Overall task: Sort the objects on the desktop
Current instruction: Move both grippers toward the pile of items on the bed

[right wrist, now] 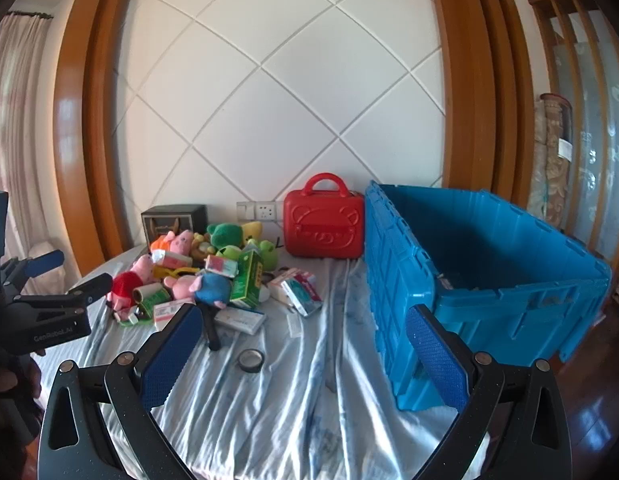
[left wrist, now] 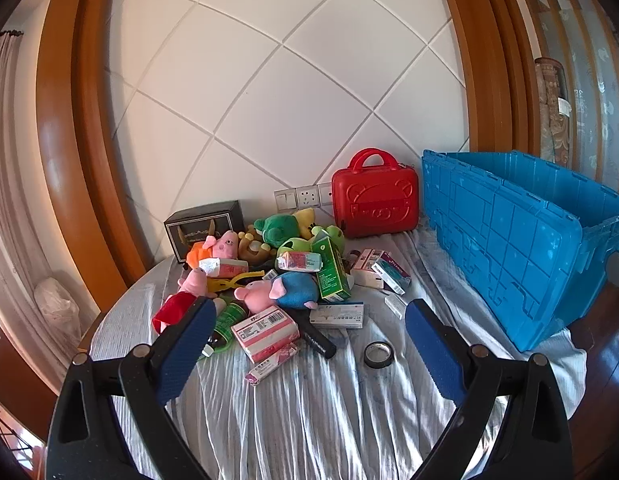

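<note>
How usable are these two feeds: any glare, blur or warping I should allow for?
Left wrist view: sharp in the middle, the wooden door frame bowed by fisheye, corners black. Right wrist view: softer and bluish, sheen on the wrinkled pale cloth, glare on the glossy wooden floor, shade inside the big blue plastic crate.

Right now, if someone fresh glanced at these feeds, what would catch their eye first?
The big blue crate standing open on the right side of the cloth-covered table dominates, with the red carry case upright against the wall just left of it. Next comes the heap of plush toys and medicine boxes at the left rear, and a lone roll of black tape on the cloth in front. Both the left gripper and right gripper are open and empty.
</note>
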A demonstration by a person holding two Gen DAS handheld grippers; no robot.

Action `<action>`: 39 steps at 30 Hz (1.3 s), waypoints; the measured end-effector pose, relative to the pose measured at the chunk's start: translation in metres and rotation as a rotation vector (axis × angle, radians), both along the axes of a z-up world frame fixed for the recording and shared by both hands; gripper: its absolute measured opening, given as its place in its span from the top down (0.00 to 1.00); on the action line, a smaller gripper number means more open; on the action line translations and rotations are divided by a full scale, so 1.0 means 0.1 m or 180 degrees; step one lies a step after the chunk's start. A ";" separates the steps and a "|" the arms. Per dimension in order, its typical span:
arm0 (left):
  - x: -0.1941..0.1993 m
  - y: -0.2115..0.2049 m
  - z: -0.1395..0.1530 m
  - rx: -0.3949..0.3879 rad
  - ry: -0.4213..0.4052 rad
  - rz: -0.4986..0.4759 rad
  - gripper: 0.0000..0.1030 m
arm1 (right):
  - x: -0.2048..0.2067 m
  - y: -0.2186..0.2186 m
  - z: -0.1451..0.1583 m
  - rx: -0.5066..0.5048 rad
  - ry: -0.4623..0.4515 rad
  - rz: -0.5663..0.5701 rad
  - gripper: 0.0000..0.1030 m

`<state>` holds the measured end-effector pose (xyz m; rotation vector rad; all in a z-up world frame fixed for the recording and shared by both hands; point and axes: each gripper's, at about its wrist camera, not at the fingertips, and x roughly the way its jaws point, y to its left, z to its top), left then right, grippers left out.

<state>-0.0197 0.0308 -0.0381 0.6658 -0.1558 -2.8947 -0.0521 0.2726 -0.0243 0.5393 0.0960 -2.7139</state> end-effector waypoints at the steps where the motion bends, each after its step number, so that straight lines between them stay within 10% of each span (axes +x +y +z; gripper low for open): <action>1: 0.00 0.04 -0.01 -0.0054 0.0003 0.0068 0.06 | -0.02 0.02 0.00 0.0003 -0.0004 0.0026 0.00; 22: 0.17 -0.06 -0.61 -0.0166 -0.0153 0.0453 0.06 | -0.19 0.01 -0.48 -0.0015 -0.0327 0.0667 0.00; 29: -0.01 -0.58 -1.07 -0.0188 -0.0477 0.0521 0.06 | -0.50 -0.48 -0.86 0.0139 -0.0689 0.0883 0.00; 39: -0.71 -1.43 -1.43 -0.0333 -0.0636 -0.0155 0.06 | -1.29 -1.63 -1.29 0.0302 -0.1208 0.0922 0.00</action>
